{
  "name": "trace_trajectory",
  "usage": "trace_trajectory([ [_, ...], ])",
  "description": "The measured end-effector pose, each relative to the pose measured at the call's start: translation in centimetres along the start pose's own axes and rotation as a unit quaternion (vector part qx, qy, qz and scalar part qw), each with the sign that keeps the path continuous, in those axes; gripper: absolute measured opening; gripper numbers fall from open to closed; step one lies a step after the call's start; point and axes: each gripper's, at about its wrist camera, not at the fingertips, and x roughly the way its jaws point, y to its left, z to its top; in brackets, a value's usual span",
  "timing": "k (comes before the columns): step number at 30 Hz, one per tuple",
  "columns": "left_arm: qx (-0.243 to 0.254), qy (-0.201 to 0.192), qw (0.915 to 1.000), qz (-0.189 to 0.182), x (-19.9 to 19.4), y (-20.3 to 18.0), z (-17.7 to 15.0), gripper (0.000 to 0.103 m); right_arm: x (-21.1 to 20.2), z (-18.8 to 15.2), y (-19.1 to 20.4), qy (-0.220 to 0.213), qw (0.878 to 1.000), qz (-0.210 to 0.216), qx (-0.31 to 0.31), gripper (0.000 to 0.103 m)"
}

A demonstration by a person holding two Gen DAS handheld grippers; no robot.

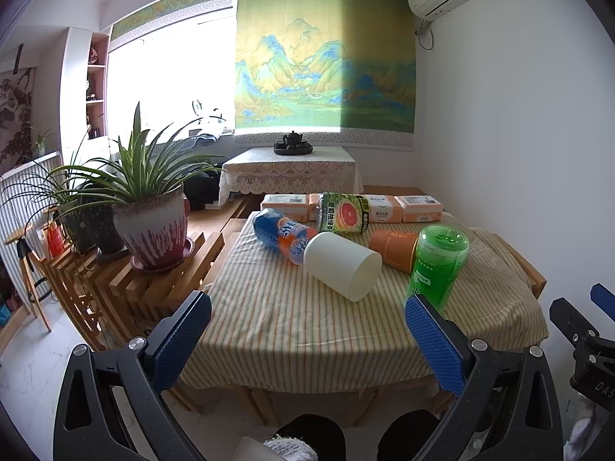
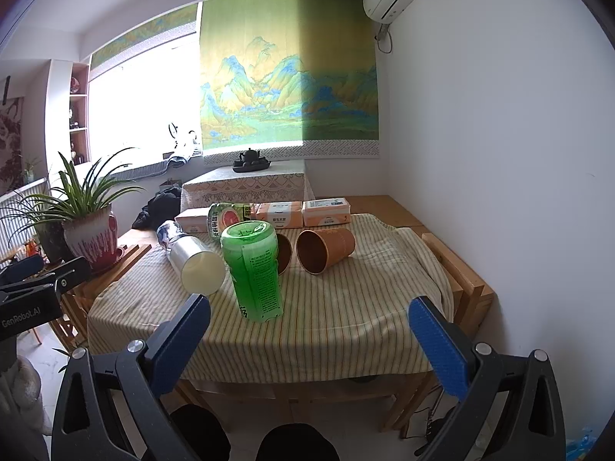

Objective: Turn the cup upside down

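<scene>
Cups and bottles crowd a small wooden table covered by a striped yellow tablecloth. Both grippers hover short of its near edge, holding nothing: the left gripper and the right gripper each have their blue-padded fingers spread wide. Which cup the task means is not certain. A white cup lies on its side near the table's middle, touching a blue and orange soda bottle that also lies flat. The cup's long axis runs level with the cloth, and its open mouth points toward the near right, toward the cameras. Two orange paper cups lie on their sides farther right, mouths also facing the near edge. A green bottle stands upright just beside the white cup. A grapefruit drink bottle and tissue packs sit along the far edge, and a potted plant stands on a stand to the left. For the approach, a gripper would likely do best to close across the cup's round wall near mid-length, steering clear of the green bottle, then lift and rotate until the mouth faces down onto the cloth.
</scene>
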Motion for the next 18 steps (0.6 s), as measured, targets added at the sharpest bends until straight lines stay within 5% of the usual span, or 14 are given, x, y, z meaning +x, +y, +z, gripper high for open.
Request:
trace_trajectory([
  [18, 0.009, -0.006, 0.9999, -0.003, 0.05, -0.61, 0.13, 0.102, 0.27, -0.19, -0.54, 0.002, 1.000, -0.001, 0.002, 0.102],
])
